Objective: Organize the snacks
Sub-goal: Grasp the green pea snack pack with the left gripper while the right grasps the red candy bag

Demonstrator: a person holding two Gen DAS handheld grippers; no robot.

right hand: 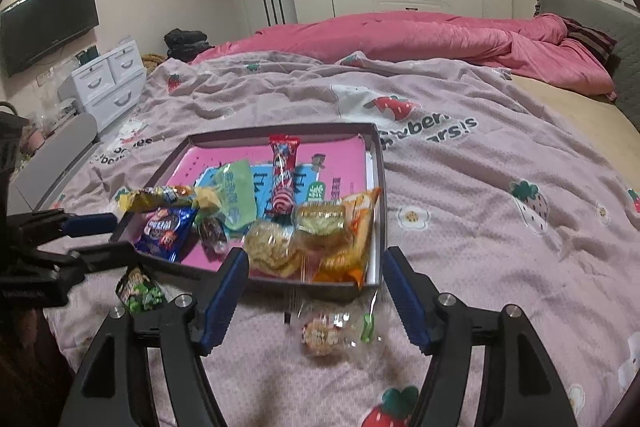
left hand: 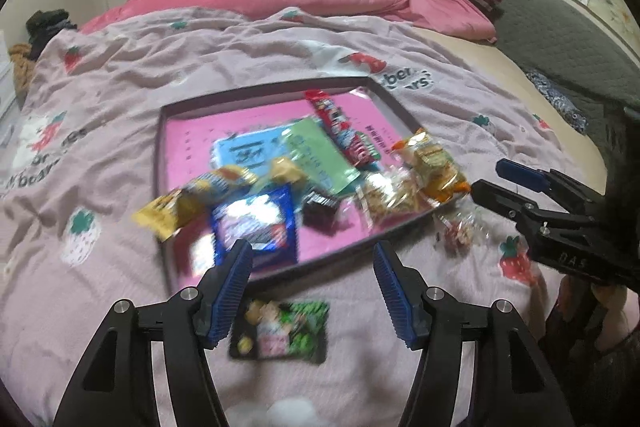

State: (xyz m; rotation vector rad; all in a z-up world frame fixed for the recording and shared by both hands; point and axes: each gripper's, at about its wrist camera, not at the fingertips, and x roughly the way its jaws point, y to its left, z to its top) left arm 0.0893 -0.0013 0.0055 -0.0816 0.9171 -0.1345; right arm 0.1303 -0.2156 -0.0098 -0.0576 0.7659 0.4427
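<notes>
A shallow dark-rimmed box [left hand: 276,93] [right hand: 280,131] with a pink floor lies on the bed and holds several snack packets: yellow, blue, red, green, orange. My left gripper [left hand: 312,259] is open and empty above a green-and-black packet [left hand: 286,327] lying on the blanket in front of the box; the packet also shows in the right wrist view [right hand: 140,291]. My right gripper [right hand: 314,263] is open and empty above a clear-wrapped snack [right hand: 332,333] on the blanket before the box; the snack also shows in the left wrist view [left hand: 460,231]. The right gripper also appears in the left wrist view [left hand: 486,179].
The lilac strawberry-print blanket [right hand: 480,187] covers the bed. A pink duvet [right hand: 400,35] is bunched at the far side. A grey headboard [left hand: 560,39] runs along the right. White drawers [right hand: 108,79] and a wall television [right hand: 48,23] stand to the left.
</notes>
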